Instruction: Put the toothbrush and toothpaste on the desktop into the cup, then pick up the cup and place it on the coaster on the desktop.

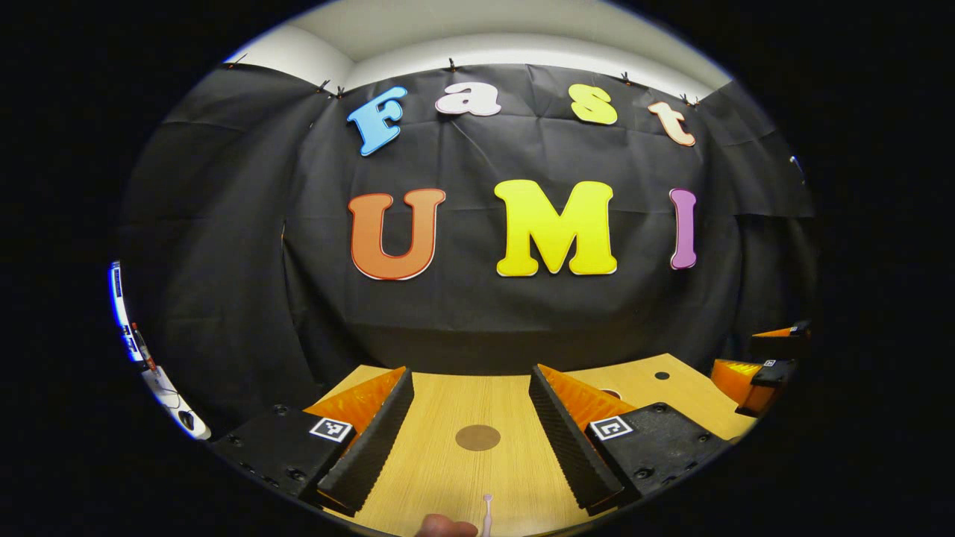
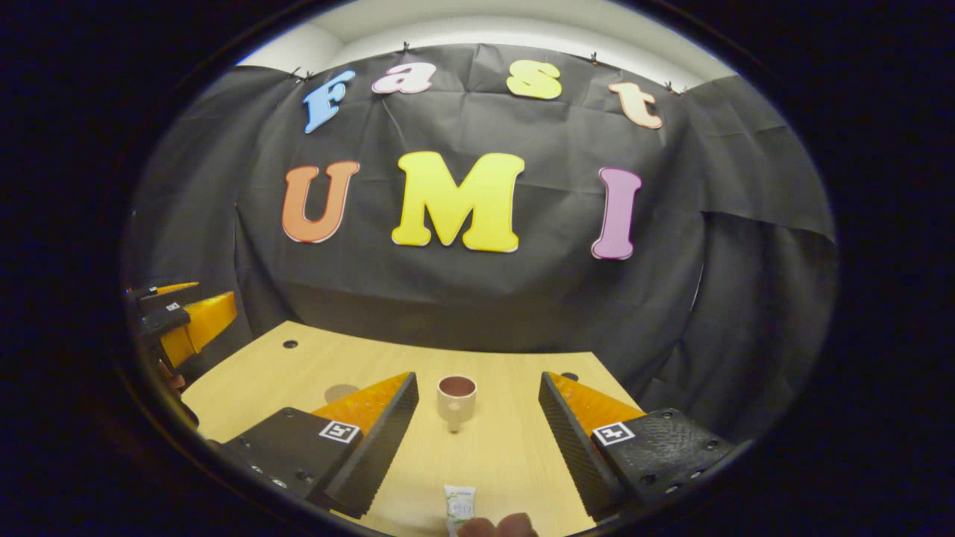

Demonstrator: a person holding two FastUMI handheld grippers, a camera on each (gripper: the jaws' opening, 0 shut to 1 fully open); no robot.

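We hold the left gripper with its jaws spread wide and empty above the desktop, the coaster between its fingers and the toothbrush at the near edge. The right gripper, likewise wide apart and empty, frames the cup, with the toothpaste nearer us. We judge the risks as follows: the thin toothbrush may slip from the pads, and the light cup may tip on insertion. Nothing blocks either approach.

Wooden desktop bears cup, coaster, toothpaste, toothbrush.
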